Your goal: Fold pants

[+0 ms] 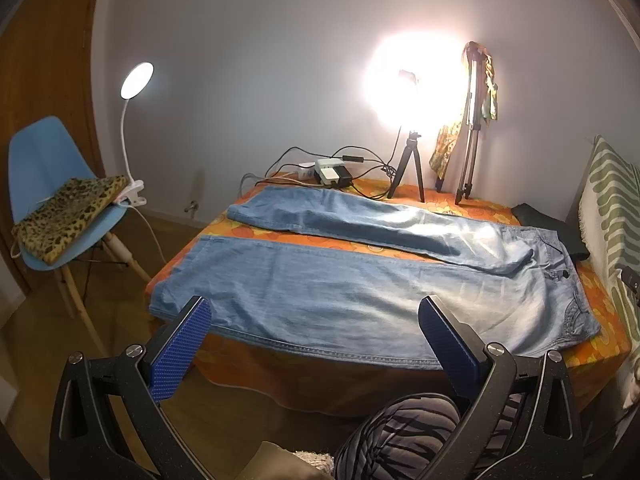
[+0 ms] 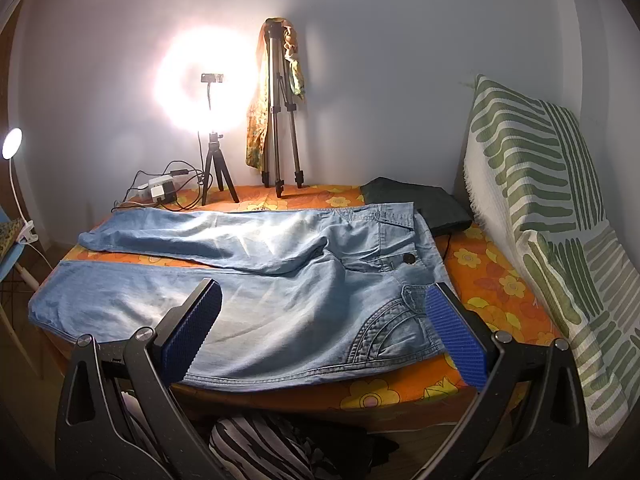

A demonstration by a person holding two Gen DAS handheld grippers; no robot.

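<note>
The light-blue denim pants (image 1: pixel 360 280) lie spread flat on the orange flowered tablecloth (image 2: pixel 492 276), waist to my right. My left gripper (image 1: pixel 314 320) and right gripper (image 2: pixel 324 312) hover spread wide, holding nothing. I'd pinch the near leg's hem and waistband together, lifting evenly onto the far leg.

ring light (image 2: pixel 206 84) lit | tripod (image 2: pixel 280 120) at wall | blue chair (image 1: pixel 52 184) | power strip (image 1: pixel 332 172) | striped cushion (image 2: pixel 540 200)

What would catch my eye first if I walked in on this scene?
Probably the glaring ring light on its small tripod at the table's far edge against the wall. Next, the light blue jeans spread flat across the orange flowered tablecloth, legs pointing left, with both open grippers, left and right, hovering at the near edge.
</note>
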